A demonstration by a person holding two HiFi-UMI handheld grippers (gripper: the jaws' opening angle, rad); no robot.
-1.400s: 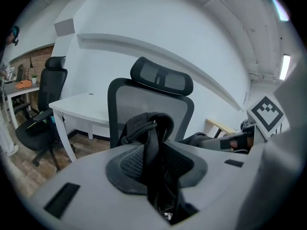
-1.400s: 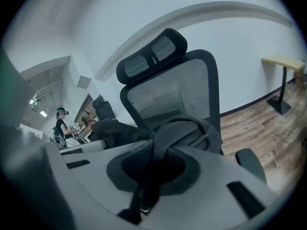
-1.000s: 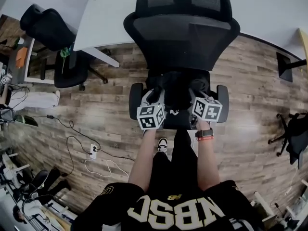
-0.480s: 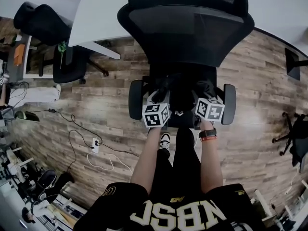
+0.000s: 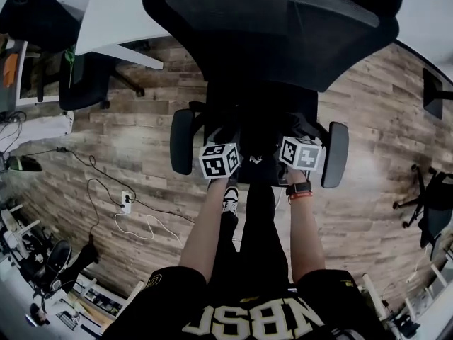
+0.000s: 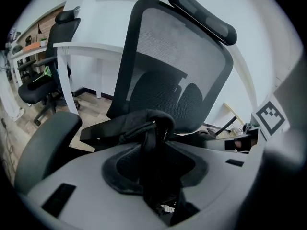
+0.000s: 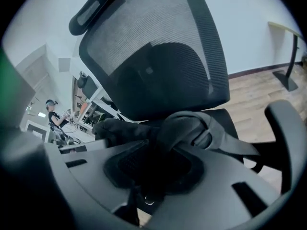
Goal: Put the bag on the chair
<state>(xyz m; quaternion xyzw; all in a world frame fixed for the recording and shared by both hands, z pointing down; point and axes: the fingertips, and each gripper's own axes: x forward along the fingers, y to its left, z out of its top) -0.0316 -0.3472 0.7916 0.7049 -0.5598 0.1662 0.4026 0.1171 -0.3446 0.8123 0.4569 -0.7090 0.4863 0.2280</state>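
A wooden floor (image 5: 127,140) spreads under and to either side of both grippers, and a white desk (image 5: 113,13) stands well beyond the left gripper (image 5: 221,147), off to its outer side. Straight ahead of both grippers is the black office chair (image 5: 283,41). Its mesh back rises beyond their tips, and its seat lies directly under them. One armrest (image 5: 182,142) is just outside the left gripper, and the other armrest (image 5: 335,154) is just outside the right gripper (image 5: 301,142). The black bag (image 5: 260,129) lies between the two grippers, low over the seat and in front of the backrest; whether it rests on the cushion cannot be told. Each gripper grips one side of it. In the left gripper view the jaws are closed a little way apart on a bunched fold of the bag (image 6: 153,128) that stands upright in the gap, with a flat strap (image 6: 103,131) running off to the side. In the right gripper view the jaws pinch dark bag fabric (image 7: 187,126), which fills the gap and bulges just above the pads. Those jaws have just been easing wider with the fabric between them. A band (image 5: 300,190) circles the wrist just behind the right gripper, and a shoe (image 5: 230,198) shows on the floor just behind the left one.
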